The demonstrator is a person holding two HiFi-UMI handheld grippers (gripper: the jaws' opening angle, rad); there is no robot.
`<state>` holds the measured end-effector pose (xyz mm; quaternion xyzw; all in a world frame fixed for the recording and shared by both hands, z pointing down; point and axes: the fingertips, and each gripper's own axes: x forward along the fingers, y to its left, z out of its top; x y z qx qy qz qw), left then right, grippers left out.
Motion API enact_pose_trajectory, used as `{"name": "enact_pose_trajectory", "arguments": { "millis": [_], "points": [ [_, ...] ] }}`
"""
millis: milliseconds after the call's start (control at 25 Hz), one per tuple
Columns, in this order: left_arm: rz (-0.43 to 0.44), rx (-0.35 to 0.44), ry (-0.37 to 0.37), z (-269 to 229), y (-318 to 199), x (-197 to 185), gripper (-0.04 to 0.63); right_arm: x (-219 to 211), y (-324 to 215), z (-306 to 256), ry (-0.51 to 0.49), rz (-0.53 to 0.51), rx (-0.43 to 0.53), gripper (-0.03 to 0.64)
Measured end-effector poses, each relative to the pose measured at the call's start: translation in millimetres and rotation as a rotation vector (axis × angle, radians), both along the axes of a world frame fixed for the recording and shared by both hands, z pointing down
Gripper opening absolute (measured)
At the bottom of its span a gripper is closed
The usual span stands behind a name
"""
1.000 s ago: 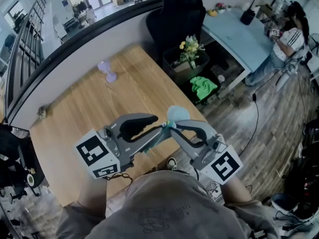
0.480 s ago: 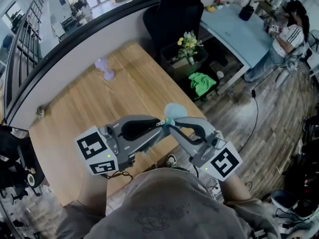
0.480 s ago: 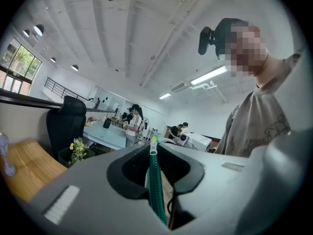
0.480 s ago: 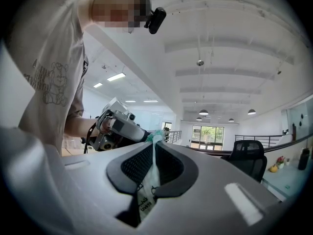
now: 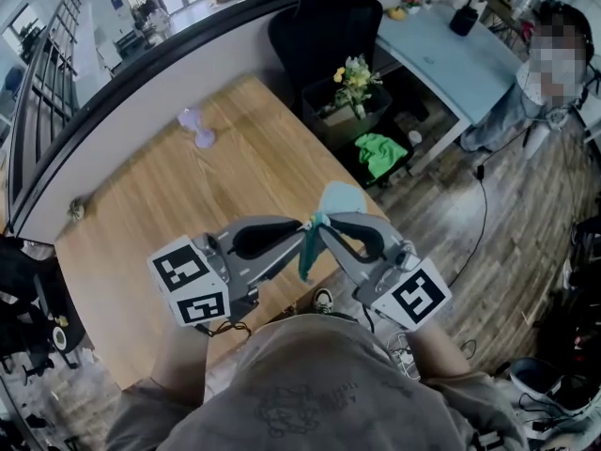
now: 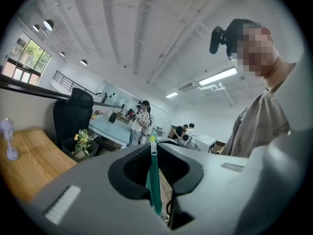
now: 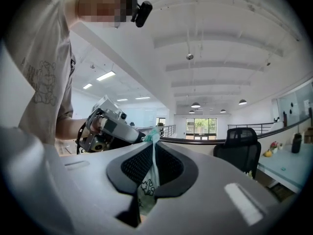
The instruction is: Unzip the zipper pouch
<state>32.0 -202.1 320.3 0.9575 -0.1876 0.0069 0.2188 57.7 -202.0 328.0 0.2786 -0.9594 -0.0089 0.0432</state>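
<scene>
Both grippers are held up over the near edge of the wooden table (image 5: pixel 188 195), tips meeting. The pale teal zipper pouch (image 5: pixel 340 198) hangs between them, and a darker teal strip of it (image 5: pixel 306 254) drops below. My left gripper (image 5: pixel 301 225) is closing its jaws on the green zipper (image 6: pixel 154 180), whose yellow-green pull shows at the tips (image 6: pixel 152 140). My right gripper (image 5: pixel 320 222) is shut on the pouch fabric (image 7: pixel 145 190), printed with small black figures. The left gripper's tip (image 7: pixel 139 137) touches that same corner in the right gripper view.
A small purple object (image 5: pixel 199 130) stands far back on the table. Beyond the table edge are a black chair (image 5: pixel 324 26), a crate with flowers (image 5: pixel 352 97), a green cloth (image 5: pixel 380 158) and a pale blue table (image 5: pixel 451 54) with a person (image 5: pixel 535 83) beside it.
The left gripper's jaws have drawn in on the zipper. The pouch has swung up a little, and a teal strip now hangs down between the two grippers.
</scene>
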Motion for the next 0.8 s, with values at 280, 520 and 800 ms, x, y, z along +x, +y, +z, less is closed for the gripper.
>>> {"name": "enact_pose_trajectory", "arguments": {
  "millis": [280,520,800],
  "points": [
    [-0.095,-0.043,-0.124,28.0,-11.2,11.0,0.037,19.1,-29.4,5.8,-0.158,0.161,-0.141,0.021],
    [-0.133,-0.051,-0.173,45.8,-6.3,-3.3,0.038,51.1,-52.7,-3.8,-0.208,0.270,-0.156,0.021],
    [-0.192,-0.035,-0.198,52.5,-2.2,-27.7,0.038,86.7,-65.3,-13.9,-0.224,0.375,-0.149,0.021]
  ]
}}
